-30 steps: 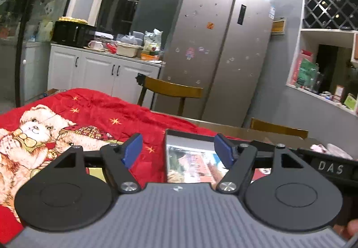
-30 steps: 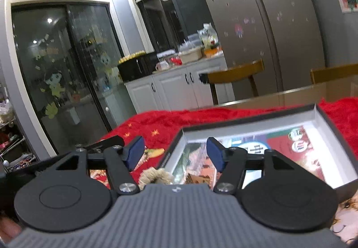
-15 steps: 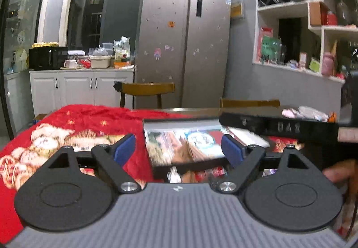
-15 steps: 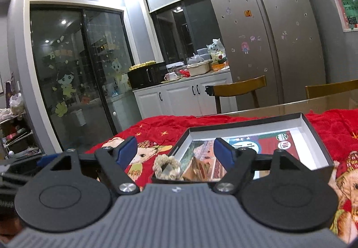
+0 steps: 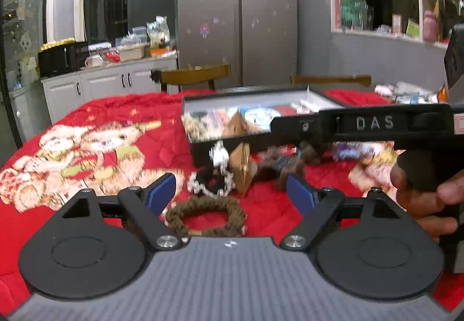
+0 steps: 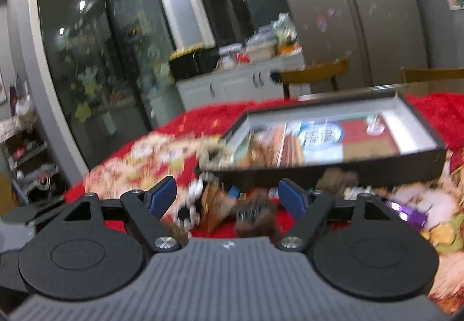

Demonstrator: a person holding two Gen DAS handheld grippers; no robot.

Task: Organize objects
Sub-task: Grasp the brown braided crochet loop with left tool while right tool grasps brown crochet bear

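Observation:
A shallow black box [image 5: 220, 144] with a white inside and printed sheets lies on the red bear blanket [image 5: 87, 147]. It also shows in the right wrist view [image 6: 333, 167]. Small things lie in front of it: a brown braided hair ring [image 5: 206, 215], a black scrunchie with white trim [image 5: 210, 183], a tan wedge-shaped piece [image 5: 243, 164], a brown furry piece [image 5: 290, 167]. My left gripper [image 5: 230, 195] is open just above the brown ring. My right gripper [image 6: 227, 197] is open over the blurred pile [image 6: 220, 210]; its body [image 5: 377, 123] crosses the left view.
A purple wrapped item [image 6: 409, 212] lies right of the pile. Wooden chairs [image 5: 194, 77] stand behind the table. White cabinets [image 5: 101, 86], a steel fridge [image 5: 237, 16] and wall shelves [image 5: 391, 16] are farther back. A glass door [image 6: 95, 65] is on the left.
Both grippers have dropped and tilted down toward the table. The small items in front of the box have come into view. Both stay open.

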